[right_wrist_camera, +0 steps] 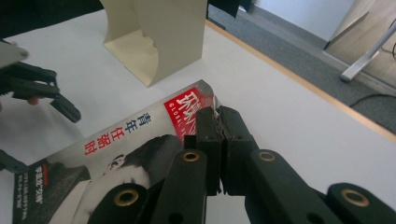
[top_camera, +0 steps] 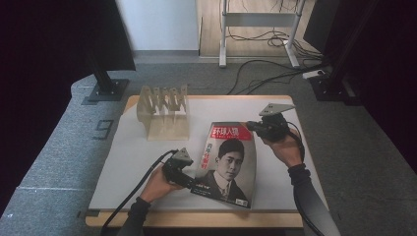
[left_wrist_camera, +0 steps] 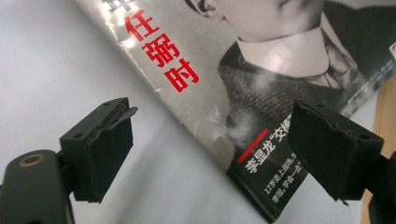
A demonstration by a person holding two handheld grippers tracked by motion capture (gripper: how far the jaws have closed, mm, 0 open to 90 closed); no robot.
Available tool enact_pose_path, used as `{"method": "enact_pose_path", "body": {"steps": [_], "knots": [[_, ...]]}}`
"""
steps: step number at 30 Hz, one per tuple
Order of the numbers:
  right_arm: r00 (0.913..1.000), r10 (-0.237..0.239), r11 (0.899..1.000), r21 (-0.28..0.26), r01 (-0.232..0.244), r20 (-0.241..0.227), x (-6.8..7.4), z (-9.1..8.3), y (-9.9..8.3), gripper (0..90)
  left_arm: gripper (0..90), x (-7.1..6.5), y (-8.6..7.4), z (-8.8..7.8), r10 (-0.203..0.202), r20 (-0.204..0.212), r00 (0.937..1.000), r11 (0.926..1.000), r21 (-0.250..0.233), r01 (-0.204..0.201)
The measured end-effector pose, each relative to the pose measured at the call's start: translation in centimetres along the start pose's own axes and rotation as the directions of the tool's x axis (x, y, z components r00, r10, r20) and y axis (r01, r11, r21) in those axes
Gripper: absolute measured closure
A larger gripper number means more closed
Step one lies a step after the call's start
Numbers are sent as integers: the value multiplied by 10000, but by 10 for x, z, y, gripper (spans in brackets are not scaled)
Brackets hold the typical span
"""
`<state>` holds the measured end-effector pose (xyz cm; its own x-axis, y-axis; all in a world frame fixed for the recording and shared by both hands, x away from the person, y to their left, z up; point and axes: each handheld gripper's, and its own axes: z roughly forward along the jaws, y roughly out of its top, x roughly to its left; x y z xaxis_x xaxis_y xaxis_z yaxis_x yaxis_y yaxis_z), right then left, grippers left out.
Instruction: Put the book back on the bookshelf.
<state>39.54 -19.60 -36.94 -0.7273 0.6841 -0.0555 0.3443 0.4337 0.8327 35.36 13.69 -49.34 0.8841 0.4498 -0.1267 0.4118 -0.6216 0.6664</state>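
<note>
A: Where's the magazine (top_camera: 227, 164)?

B: On the white surface (top_camera: 142, 157), near the wooden rack (top_camera: 163, 109). The right hand-held gripper (top_camera: 252, 126) is clamped on its top corner; the left hand-held gripper (top_camera: 193, 183) has its jaws apart around the lower spine corner.

A: Best way to lift it?

B: Probably close the left fully first, then raise both together. The red title reads 环球人物.
</note>
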Motion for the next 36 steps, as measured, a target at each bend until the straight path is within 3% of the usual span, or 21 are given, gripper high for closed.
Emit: {"method": "enact_pose_path", "body": {"steps": [9, 15, 18, 23, 26, 28, 31, 32, 33, 34, 36], "knots": [[9980, -609, 9978, -280, 604, -169, 7, -13, 19, 864, 167, 7, 12, 11, 468, 133, 9988, 9984, 325, -473], [9956, -890, 9948, -518, 873, -303, 10, -22, 27, 864, 228, 17, 18, 22, 537, 921, 9943, 9961, 651, -598], [9948, -949, 9940, -584, 927, -357, 10, -23, 28, 864, 329, 18, 19, 25, 634, 1409, 9880, 9961, 520, -713], [9947, -960, 9939, -573, 937, -372, 9, -24, 27, 864, 482, 20, 21, 24, 451, 1826, 9821, 9963, 635, -576], [9953, -905, 9945, -567, 885, -331, 8, -24, 27, 864, 608, 23, 22, 18, 226, 2190, 9755, 9983, 476, -338], [9957, -878, 9947, -558, 860, -308, 6, -24, 27, 865, 680, 23, 25, 12, 333, 2368, 9710, 9989, 231, -399], [9961, -856, 9949, -551, 843, -231, 4, -24, 27, 864, 715, 21, 26, 8, 477, 2213, 9740, 9986, 132, -519], [9963, -844, 9949, -567, 834, -152, 2, -26, 28, 864, 735, 20, 28, 5, 588, 1899, 9800, 9982, -16, -596], [9964, -838, 9946, -628, 831, -90, 2, -28, 29, 864, 745, 20, 28, 5, 588, 1899, 9800, 9982, -16, -596], [9966, -820, 9943, -690, 815, -51, 1, -29, 30, 863, 756, 19, 31, 0, 728, 1508, 9859, 9973, -221, -703], [9966, -826, 9936, -773, 823, -7, 0, -32, 31, 864, 771, 19, 32, -3, 775, 1330, 9881, 9967, -329, -737]]}}
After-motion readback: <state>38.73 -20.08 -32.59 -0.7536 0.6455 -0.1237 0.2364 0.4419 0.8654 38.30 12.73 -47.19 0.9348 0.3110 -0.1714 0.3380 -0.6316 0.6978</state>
